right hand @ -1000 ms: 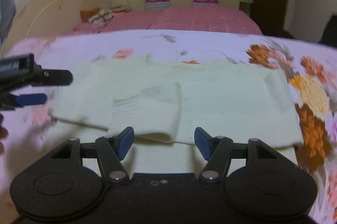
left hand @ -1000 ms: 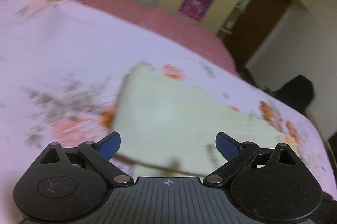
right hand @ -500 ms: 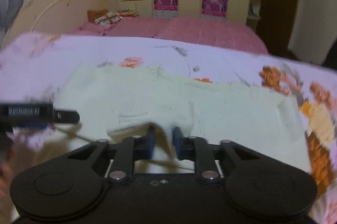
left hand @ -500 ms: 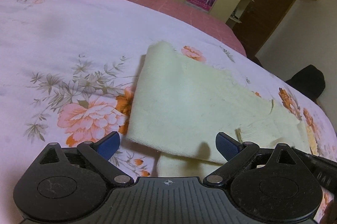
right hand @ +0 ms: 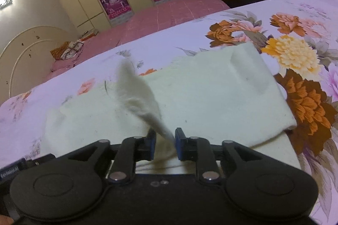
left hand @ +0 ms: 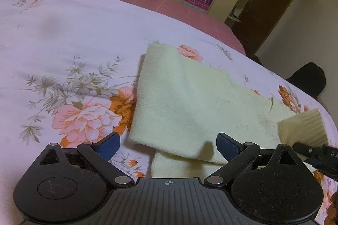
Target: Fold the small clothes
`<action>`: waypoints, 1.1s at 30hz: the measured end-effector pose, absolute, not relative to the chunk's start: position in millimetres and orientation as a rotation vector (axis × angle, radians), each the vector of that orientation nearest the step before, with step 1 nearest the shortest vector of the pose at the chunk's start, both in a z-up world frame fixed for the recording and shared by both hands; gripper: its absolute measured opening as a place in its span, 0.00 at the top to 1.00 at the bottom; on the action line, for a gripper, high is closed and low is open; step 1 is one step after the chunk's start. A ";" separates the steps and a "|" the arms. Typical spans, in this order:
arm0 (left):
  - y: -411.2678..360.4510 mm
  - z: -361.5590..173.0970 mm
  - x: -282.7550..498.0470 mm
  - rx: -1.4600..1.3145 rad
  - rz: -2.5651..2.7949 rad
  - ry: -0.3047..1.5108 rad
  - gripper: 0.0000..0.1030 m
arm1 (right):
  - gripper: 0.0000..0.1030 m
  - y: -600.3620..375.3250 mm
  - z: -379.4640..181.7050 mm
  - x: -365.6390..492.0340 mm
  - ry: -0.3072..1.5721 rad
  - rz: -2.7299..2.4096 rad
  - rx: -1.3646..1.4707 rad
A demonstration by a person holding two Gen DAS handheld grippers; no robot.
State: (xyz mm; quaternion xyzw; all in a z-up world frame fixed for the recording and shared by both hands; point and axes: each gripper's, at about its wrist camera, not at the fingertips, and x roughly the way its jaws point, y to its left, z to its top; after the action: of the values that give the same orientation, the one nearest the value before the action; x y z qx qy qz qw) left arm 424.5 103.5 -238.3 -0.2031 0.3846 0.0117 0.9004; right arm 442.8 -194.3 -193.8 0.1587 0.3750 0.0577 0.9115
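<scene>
From the left wrist view, the pale yellow garment [left hand: 190,102] lies flat on the flowered bedspread [left hand: 63,39], toward its near edge and a little to the right of the middle, with a second layer showing under its near border. The left gripper [left hand: 168,145] hovers just above this near border with its blue pads spread wide and nothing between them, so it holds nothing. At the right edge of this view the ribbed cuff [left hand: 304,127] is lifted up by the tip of the other tool. I think the risk here is that the left side is not pinning the cloth, so a pull from the right may drag the whole garment across the bedspread and spoil the layers already laid. From the right wrist view, the right gripper [right hand: 164,143] has its pads only narrowly apart, and they have just been opening a little, with the twisted strip of the sleeve [right hand: 143,102] standing between them. The left pad seems to touch the cloth, but whether the strip is really pinched I cannot tell. If the grip is this loose, the sleeve may slip out halfway and fall back crumpled on the garment, not in a clean fold
</scene>
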 end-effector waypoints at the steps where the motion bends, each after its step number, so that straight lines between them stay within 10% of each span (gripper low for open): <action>1: 103.4 -238.3 424.5 -0.421 0.023 0.796 0.07 | 0.65 -195.5 -192.9 444.5 0.767 0.120 0.337; 10: 100.5 -240.3 426.0 -0.400 0.028 0.784 0.07 | 0.93 -228.2 -194.1 446.9 0.737 0.038 0.356; 26: 121.7 -234.2 470.4 -0.452 0.080 0.726 0.09 | 0.86 -240.0 -205.4 447.5 0.791 0.007 0.301; 33: 141.7 -245.9 502.5 -0.528 0.040 0.742 0.71 | 0.76 -254.3 -204.9 456.4 0.772 -0.018 0.372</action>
State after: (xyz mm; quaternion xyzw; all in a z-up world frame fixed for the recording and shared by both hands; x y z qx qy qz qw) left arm 502.5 141.7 -245.9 -0.2548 0.3584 0.0193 0.8979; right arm 456.4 -254.3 -204.9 0.1806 0.3741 -0.0087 0.9096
